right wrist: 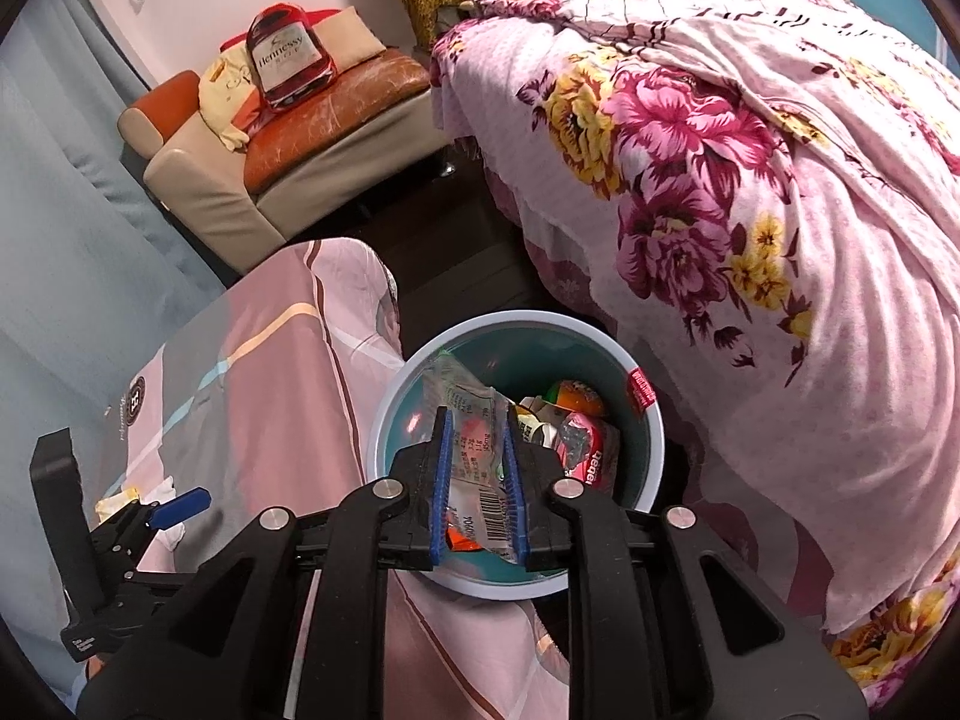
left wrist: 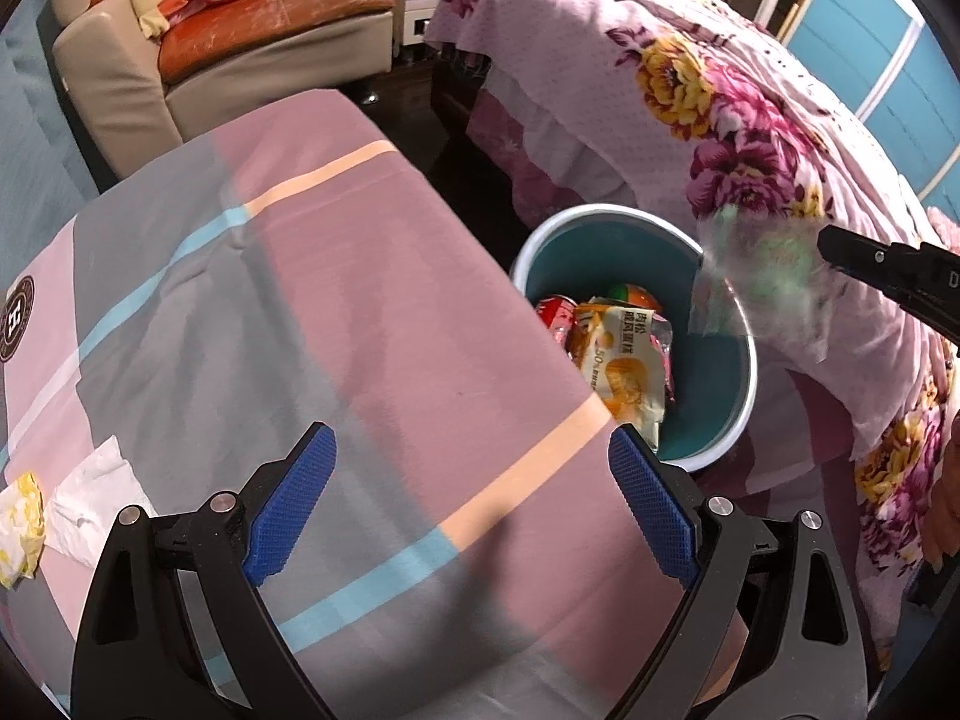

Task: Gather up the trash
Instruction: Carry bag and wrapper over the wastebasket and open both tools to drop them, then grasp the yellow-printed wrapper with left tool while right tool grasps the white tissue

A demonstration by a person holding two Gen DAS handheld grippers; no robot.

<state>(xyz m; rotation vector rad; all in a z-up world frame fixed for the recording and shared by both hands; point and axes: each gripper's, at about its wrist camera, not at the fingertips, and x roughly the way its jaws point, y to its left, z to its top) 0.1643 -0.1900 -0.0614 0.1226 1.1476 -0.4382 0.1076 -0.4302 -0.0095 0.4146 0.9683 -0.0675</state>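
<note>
My right gripper [right wrist: 477,420] is shut on a clear plastic wrapper [right wrist: 471,420] and holds it over the teal trash bin [right wrist: 651,456]. The bin holds several wrappers and a red can. In the left wrist view the same wrapper [left wrist: 756,270] hangs blurred above the bin's rim [left wrist: 600,213], held by the right gripper [left wrist: 840,249]. My left gripper [left wrist: 474,462] is open and empty above the striped pink and grey cloth [left wrist: 360,276]. A white crumpled tissue [left wrist: 90,498] and a yellow-white wrapper [left wrist: 21,522] lie on the cloth at the left.
A bed with a floral pink cover [right wrist: 750,180] stands right of the bin. A beige and orange sofa [right wrist: 288,138] with a bottle-shaped cushion [right wrist: 288,54] is at the back. Dark floor lies between cloth, bin and bed.
</note>
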